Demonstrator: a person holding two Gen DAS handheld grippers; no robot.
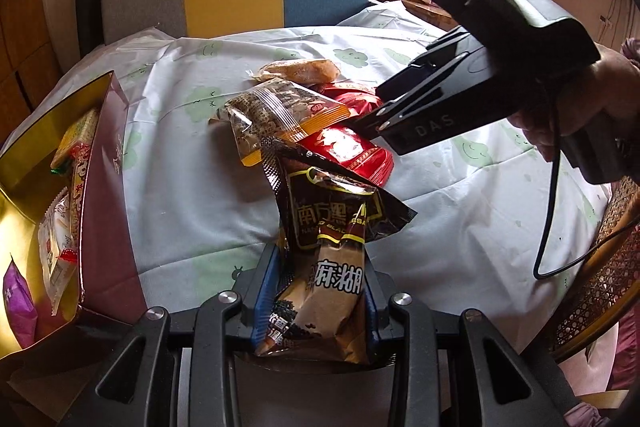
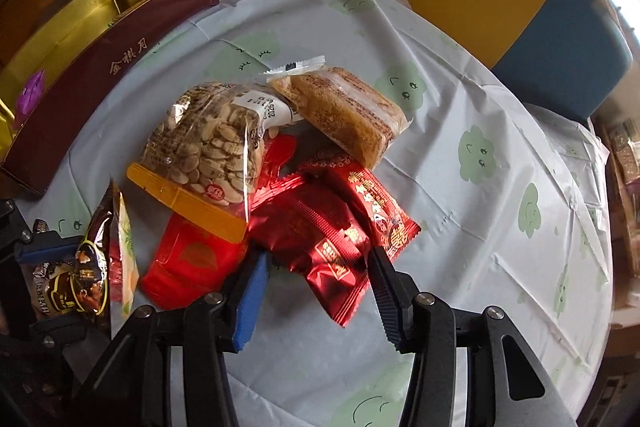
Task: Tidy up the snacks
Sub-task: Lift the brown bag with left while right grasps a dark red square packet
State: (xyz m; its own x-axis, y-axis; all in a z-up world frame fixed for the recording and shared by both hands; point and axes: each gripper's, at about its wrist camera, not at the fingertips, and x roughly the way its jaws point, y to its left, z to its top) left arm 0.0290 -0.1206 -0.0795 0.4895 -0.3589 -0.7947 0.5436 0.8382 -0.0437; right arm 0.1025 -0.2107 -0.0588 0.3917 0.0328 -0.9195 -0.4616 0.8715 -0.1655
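While your left tongs (image 1: 320, 291) gripped the brown sachet (image 1: 320, 267), your right tongs (image 2: 316, 267) straddled the dark red packet (image 2: 320, 239). Whether those pads pressed it, you couldn't tell.

You read "DAS" on right gripper (image 1: 362, 125) body. Brown sachet (image 1: 328, 255) in your left gripper (image 1: 320, 307) shows "南方黑", "麻糊". Maroon box (image 2: 120, 67) side carries gold "金秋月". Seed bag (image 2: 208, 147) label too blurred.

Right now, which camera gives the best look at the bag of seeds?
The right wrist view: the bag of seeds lies near the middle, its clear front and orange edge facing the camera, on top of red packets. The left wrist view shows it smaller, farther off and foreshortened.
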